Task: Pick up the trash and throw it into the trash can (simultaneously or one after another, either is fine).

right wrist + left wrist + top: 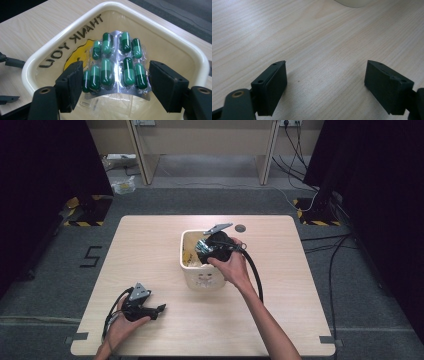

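As the right gripper [202,247] hangs over the mouth of the cream bin [200,277] at the middle of the surface [280,310], I read this as the drop-off step: a blister pack of green capsules [126,75] sits between its fingers [72,82], just inside the bin's rim [62,32].

In the right gripper view those fingers stand apart. The left one lies against or just over the pack's left edge, while a sliver of gap shows at the right one, so I judge the pack is let go or all but let go rather than clamped. Its foil is bowed along the lower edge, and I cannot tell whether it already rests on the bin's inner wall or hangs loose. Behind it the wall carries "THANK YOU" lettering and a yellow printed patch, with some clear plastic lower down.

The left gripper [160,309] waits at the near left of the surface, well apart from the bin. Its fingers [272,85] are spread wide over bare wood [312,37] with nothing between them.

The next move, as I judge it, calls for the right fingers to spread enough for the pack to slide free into the bin. The gripper then needs a straight lift out, so that neither finger catches the foil and drags it back over the rim. If the pack clings to the left finger, a small shake or tilt over the bin should shed it before I pull away.
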Tool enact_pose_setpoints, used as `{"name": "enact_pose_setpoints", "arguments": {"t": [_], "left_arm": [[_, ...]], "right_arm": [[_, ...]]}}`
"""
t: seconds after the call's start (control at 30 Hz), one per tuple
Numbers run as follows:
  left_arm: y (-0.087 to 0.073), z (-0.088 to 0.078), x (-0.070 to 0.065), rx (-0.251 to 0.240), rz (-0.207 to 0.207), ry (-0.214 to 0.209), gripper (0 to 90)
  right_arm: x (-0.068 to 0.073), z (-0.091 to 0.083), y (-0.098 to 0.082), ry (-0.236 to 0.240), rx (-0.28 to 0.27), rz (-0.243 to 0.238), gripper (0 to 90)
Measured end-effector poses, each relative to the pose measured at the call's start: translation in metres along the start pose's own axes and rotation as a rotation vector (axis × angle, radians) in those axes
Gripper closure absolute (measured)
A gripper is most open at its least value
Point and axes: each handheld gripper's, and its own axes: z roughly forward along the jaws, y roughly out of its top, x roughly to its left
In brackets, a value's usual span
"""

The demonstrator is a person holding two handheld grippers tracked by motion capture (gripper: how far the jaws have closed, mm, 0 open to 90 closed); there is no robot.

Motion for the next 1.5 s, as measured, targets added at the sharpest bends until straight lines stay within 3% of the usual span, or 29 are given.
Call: {"name": "enact_pose_setpoints", "arguments": {"t": [0.33,0.57,0.97,1.5], "left_arm": [[0.0,0.0,0.0,0.0,0.0,0.0,17.3],[0.0,0.0,0.0,0.0,0.0,0.0,17.3],[0.0,0.0,0.0,0.0,0.0,0.0,17.3],[0.0,0.0,0.0,0.0,0.0,0.0,17.3]], "right_arm": [[-0.002,0.007,-0.003,0.021,0.045,0.016,21.6],[-0.002,0.006,-0.003,0.03,0.03,0.02,19.0],[-0.01,-0.017,-0.001,-0.005,-0.022,0.028,20.5],[-0.029,-0.054,-0.013,-0.051,-0.089,0.047,20.4]]}}
